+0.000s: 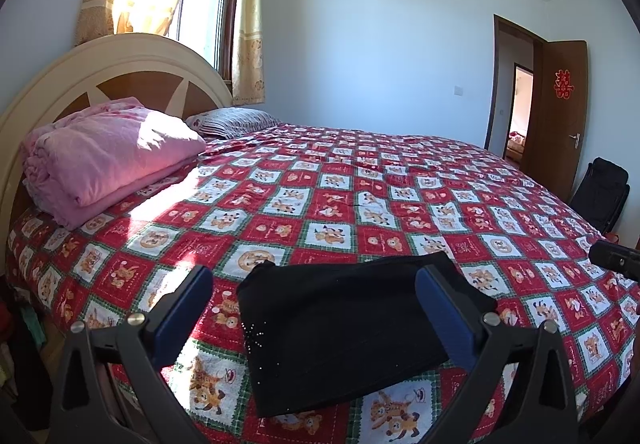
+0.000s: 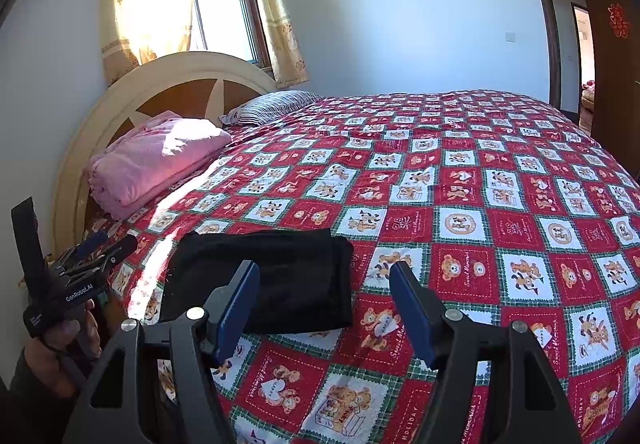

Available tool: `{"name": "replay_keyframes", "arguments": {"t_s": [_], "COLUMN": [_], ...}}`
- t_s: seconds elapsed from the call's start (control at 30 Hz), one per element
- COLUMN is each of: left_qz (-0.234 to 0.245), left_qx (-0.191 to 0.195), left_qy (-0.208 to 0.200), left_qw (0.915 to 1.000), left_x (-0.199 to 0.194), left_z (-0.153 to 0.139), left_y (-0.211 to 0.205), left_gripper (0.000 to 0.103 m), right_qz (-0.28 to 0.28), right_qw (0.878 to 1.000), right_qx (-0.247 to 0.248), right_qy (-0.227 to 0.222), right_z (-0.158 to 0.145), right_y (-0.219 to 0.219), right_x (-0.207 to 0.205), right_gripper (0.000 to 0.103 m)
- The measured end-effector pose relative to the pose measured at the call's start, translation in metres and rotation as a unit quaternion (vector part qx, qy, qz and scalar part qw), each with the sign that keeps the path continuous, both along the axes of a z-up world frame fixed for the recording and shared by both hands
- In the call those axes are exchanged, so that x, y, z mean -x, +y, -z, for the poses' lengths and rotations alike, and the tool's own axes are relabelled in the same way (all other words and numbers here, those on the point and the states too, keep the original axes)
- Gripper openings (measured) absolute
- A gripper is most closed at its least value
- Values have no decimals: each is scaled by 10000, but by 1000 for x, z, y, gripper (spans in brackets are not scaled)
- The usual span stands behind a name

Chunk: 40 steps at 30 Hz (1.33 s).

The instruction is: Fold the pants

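The left tongs (image 1: 314,318) stand wide apart at the bottom of the left wrist view, their blue pads on either side of the black pants (image 1: 344,328) but, as far as the fisheye lets one judge, above the cloth and not pressing it. The right tongs (image 2: 324,310) are also spread wide with nothing between them; they hang in the lower middle of the right wrist view, just to the right of the pants' near right corner.

The pants lie on the bed (image 2: 460,180) near its front edge, already a compact, layered rectangle on the red checked bedspread. A pink folded blanket (image 1: 108,164) and a striped pillow (image 1: 236,122) sit well apart, toward the headboard at upper left.

The folding looks finished or nearly so, with both tongs free of the cloth. If one more fold is wanted, the next move calls for lowering onto an edge, pinching every layer together and carrying it across evenly; otherwise only a smoothing press remains.
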<state>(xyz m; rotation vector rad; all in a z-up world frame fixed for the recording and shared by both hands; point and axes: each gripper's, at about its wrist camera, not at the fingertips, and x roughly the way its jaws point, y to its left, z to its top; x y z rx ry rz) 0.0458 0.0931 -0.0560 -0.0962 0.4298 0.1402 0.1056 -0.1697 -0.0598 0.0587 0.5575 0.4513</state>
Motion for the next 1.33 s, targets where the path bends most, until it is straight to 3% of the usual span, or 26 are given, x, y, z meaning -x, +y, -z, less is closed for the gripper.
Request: {"name": "replay_keyframes", "arguments": {"t_s": [0.97,1.33], "left_qz": [-245,-107], "left_qx": [-325,-14], "left_qy": [-36,115], "left_qw": [9992,9999], "left_x": [-1,-6], "left_z": [-6,9], "left_y": [-7,0], "left_gripper": [103,103], "right_qz": [-19,37], "right_qw": [9999,9998], "right_qx": [126,211], "right_qy": [-77,-18], "right_z": [3,8], "right_y": [1,2], "right_x": [-1,-4], "right_gripper": [69,69]}}
